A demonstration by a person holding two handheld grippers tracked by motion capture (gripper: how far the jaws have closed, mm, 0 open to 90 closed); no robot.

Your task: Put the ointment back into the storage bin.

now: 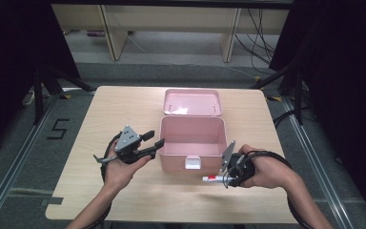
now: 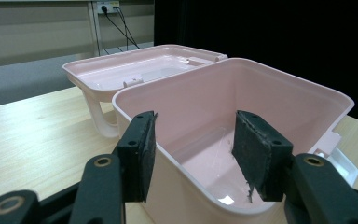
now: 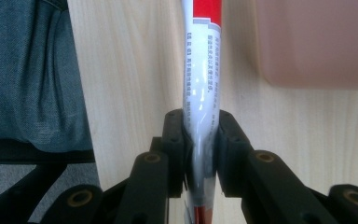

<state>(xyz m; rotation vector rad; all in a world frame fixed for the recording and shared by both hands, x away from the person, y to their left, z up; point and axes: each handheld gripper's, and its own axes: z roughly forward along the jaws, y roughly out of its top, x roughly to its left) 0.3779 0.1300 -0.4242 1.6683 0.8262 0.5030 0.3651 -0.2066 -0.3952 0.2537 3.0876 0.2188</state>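
A pink plastic box stands open in the middle of the table, its lid folded back behind it. Its inside holds nothing. My left gripper hovers at the box's left wall, open, its pads straddling the near corner of the rim. My right gripper is in front of the box's right corner, shut on a white and red tube that sticks out to the left. In the right gripper view the tube runs up from between the pads.
The box has a white latch on its front wall. The wooden table ends close behind the lid. A dark stand is off the left edge and cables lie on the floor beyond.
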